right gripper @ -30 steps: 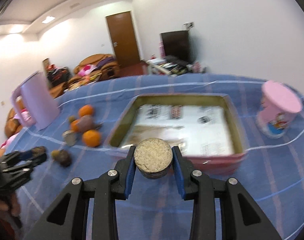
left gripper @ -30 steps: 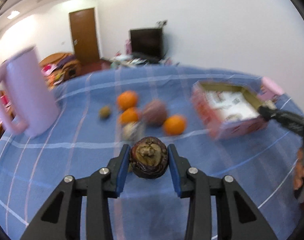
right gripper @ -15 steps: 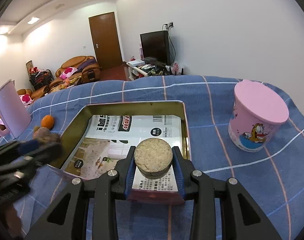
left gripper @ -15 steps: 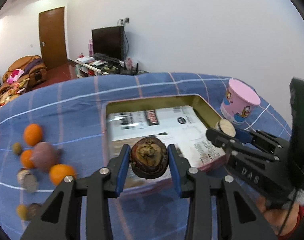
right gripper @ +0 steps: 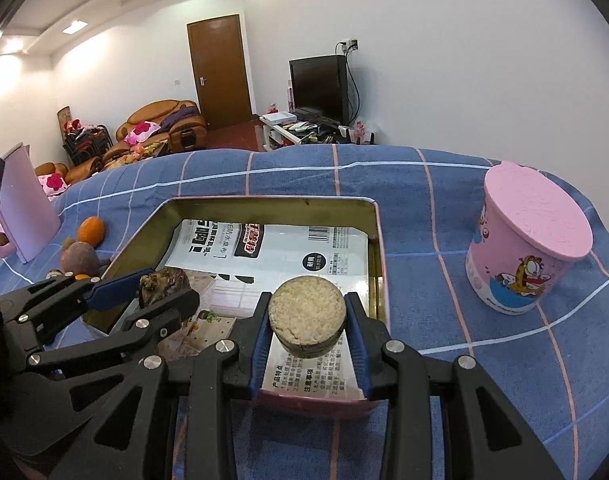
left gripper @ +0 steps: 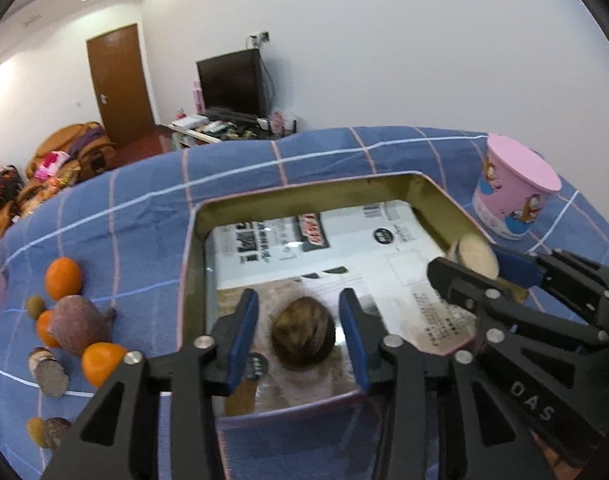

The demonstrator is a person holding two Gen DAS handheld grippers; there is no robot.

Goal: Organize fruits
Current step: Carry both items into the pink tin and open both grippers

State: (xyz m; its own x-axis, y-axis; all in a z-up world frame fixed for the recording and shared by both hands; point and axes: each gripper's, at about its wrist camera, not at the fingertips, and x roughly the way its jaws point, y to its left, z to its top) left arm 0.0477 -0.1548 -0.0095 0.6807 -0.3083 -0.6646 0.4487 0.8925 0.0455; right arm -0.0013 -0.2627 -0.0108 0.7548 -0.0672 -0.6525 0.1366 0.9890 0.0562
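The right tongs (right gripper: pixel 307 322), marked "DAS", grip a cut fruit half (right gripper: pixel 306 320) over the tin tray (right gripper: pixel 378 240); the left tongs (left gripper: pixel 298 334) stand open around a blurred brown fruit (left gripper: pixel 303 337) in the tray; the lining print is unreadable

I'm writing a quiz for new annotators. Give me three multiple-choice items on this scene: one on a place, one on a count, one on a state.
1. Where is the pink lidded cartoon cup?
A. in the tin
B. on the blue checked cloth, right of the rectangular gold-lined tin
C. under a gripper

2. How many oranges lie on the cloth?
A. one
B. five
C. three

3. The right gripper is:
A. shut on the round pale-topped fruit slice
B. open, empty
C. out of view

Key: B, the cup stands outside the tin's right wall; C, the left wrist view shows three; A, both pads press the slice.
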